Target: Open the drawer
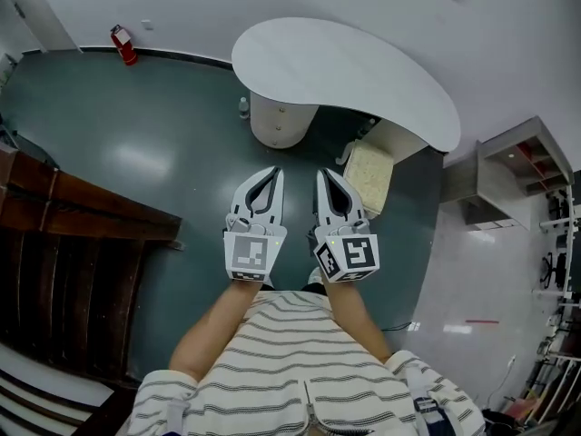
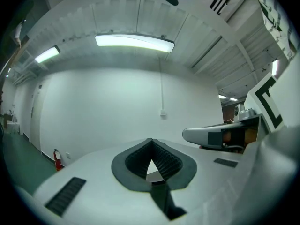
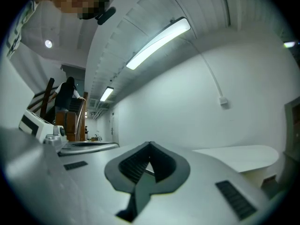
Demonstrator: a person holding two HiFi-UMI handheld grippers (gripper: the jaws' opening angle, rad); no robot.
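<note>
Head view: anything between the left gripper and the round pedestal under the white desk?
No. Only bare dark floor separates the left gripper from the pedestal; the head view shows it.

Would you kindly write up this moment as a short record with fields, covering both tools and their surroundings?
Left tool: shut, nothing between its jaws
Right tool: shut, nothing between its jaws, beside the left one and apart from it
Ahead: curved white desk on a round pedestal
Right of pedestal: cream seat
By far wall: red fire extinguisher
Contact: neither tool touches anything
</note>
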